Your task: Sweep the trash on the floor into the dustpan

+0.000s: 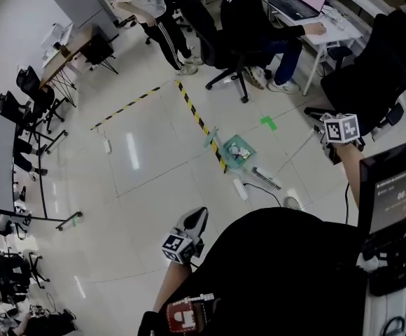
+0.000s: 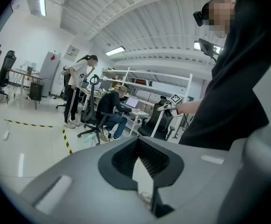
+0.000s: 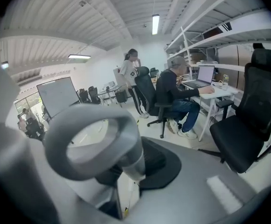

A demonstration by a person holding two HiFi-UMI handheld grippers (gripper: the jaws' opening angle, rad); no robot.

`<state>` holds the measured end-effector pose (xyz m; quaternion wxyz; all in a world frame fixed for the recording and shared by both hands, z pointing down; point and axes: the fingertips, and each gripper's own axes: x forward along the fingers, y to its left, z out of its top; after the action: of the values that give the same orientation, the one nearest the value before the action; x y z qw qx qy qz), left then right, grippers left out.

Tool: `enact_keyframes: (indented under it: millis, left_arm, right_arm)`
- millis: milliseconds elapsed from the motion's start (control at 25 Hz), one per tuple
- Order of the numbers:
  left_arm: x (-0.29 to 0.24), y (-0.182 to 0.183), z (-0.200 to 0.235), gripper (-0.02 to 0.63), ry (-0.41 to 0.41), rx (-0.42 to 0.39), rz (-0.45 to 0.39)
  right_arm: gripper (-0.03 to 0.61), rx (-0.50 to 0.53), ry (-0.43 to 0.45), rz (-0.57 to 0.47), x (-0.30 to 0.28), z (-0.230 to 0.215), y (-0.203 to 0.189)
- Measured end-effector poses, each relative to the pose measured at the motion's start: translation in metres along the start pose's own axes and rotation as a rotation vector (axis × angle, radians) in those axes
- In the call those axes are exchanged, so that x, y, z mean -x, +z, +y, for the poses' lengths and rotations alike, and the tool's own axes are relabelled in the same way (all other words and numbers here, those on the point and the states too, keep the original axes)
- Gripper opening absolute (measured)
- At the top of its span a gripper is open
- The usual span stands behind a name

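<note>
A green dustpan [image 1: 247, 157] lies on the pale floor beside the yellow-black tape, with scraps of trash [image 1: 237, 150] inside it. A broom head [image 1: 266, 179] with pale bristles rests on the floor just right of it. Its thin handle [image 1: 297, 149] rises to my right gripper [image 1: 329, 126]. In the right gripper view, that gripper [image 3: 131, 171] is shut on the grey ring grip [image 3: 93, 143] at the handle's top. My left gripper [image 1: 197, 215] hangs low near my body, well short of the dustpan. Its jaws [image 2: 140, 160] are shut with nothing held.
A white power strip [image 1: 240, 189] and its cable lie on the floor near the broom head. Green tape [image 1: 268, 122] marks the floor. Black office chairs [image 1: 381, 68], a desk [image 1: 332, 30] and people seated and standing stand beyond. A monitor [image 1: 399, 187] is at my right.
</note>
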<state>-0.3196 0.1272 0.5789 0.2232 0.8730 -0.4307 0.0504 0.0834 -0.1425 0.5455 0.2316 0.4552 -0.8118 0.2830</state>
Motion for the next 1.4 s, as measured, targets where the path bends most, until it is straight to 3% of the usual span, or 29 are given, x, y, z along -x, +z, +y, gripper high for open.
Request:
enact_keyframes:
  millis: [320, 560, 760, 920, 1400]
  left_arm:
    - [-0.029, 0.007, -0.101, 0.000, -0.012, -0.059, 0.001]
    - [-0.073, 0.000, -0.213, 0.000, 0.064, -0.021, -0.065]
    - [-0.079, -0.025, -0.294, 0.000, 0.082, -0.016, -0.039]
    - [-0.054, -0.043, -0.301, 0.000, 0.102, -0.013, -0.048]
    - [0.059, -0.078, -0.250, 0.000, 0.014, -0.050, -0.058]
  right_arm:
    - [0.051, 0.093, 0.189, 0.018, 0.073, 0.001, -0.052]
    - [0.052, 0.172, 0.351, 0.009, 0.140, -0.023, -0.084]
    - [0.054, 0.247, 0.412, -0.003, 0.169, -0.027, -0.114]
    - [0.054, 0.275, 0.420, 0.008, 0.182, -0.003, -0.139]
    - [0.051, 0.234, 0.320, 0.043, 0.202, 0.084, -0.198]
